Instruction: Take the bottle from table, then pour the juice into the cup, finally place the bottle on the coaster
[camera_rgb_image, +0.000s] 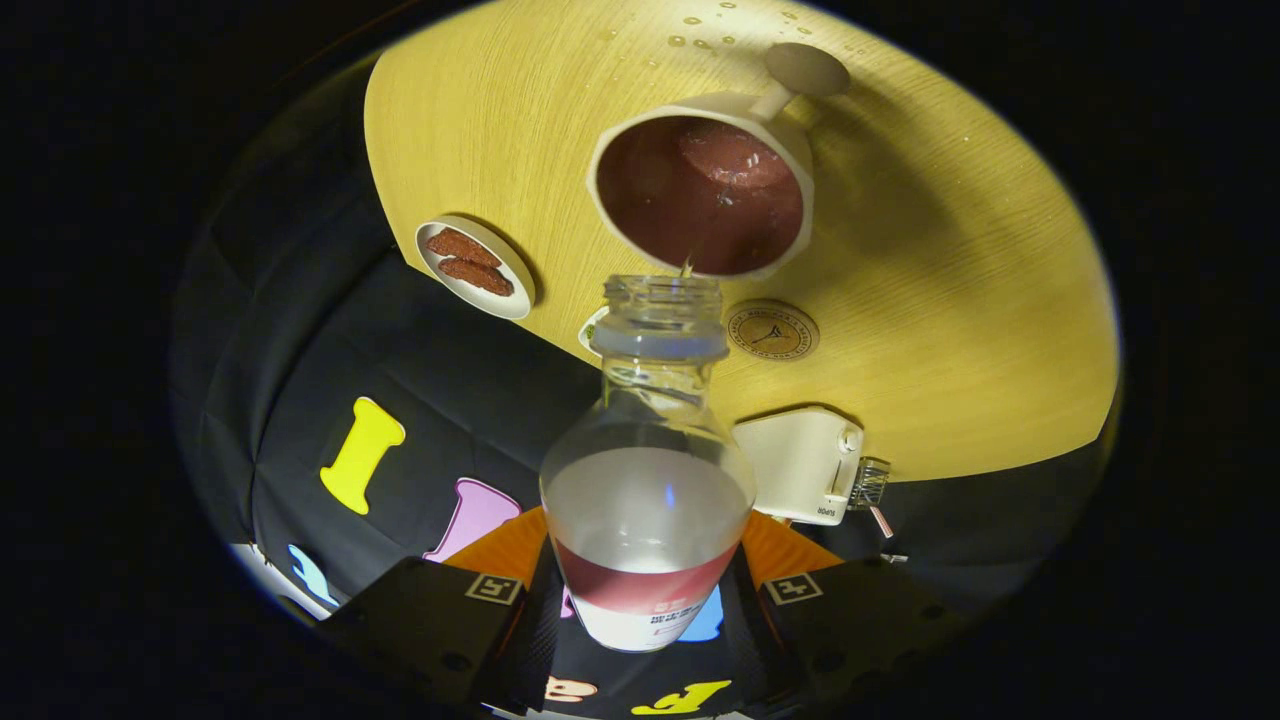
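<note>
- bottle (647, 470) clamped between the jaws of the gripper (645, 600), both fingers pressing its lower body, tipped forward with its open mouth at the rim of the cup (800, 170).
- cup holds dark red juice and stands on the table (950, 300).
- coaster (773, 331) lies just beside the bottle's neck, near the cup.
- small plate (520, 290) with two brown pieces, a white box (795, 465), and water drops beyond the cup share the pale wood table.
- black cloth wall borders the table.

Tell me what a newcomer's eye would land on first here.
The clear bottle, held between the gripper fingers, is tipped with its open mouth at the white cup just beyond, which holds dark red juice. Left of the cup sits a small plate with brown snacks.
</note>
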